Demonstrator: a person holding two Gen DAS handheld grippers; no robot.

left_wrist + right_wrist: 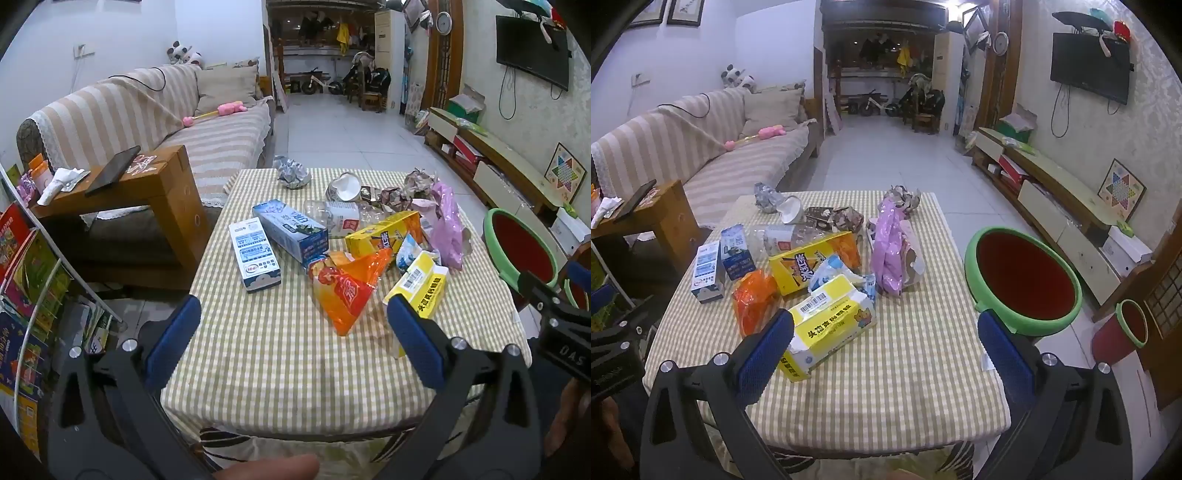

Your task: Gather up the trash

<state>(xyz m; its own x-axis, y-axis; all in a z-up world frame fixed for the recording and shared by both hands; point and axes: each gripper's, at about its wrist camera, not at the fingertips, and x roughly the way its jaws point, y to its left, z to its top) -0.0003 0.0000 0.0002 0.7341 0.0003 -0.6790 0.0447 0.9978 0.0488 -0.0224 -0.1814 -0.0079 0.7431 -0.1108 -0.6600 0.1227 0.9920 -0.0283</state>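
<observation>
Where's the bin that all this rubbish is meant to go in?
The big green-rimmed red bin stands on the floor just off the table's right edge, in the right wrist view; a smaller matching bin stands further right.

"DAS" stands on the right tool's black body — other box print too small to read.

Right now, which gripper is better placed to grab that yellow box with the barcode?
Right. The right gripper is open with the yellow box just ahead by its left finger, and the green-rimmed bin sits on its side. The left gripper is further away.
</observation>
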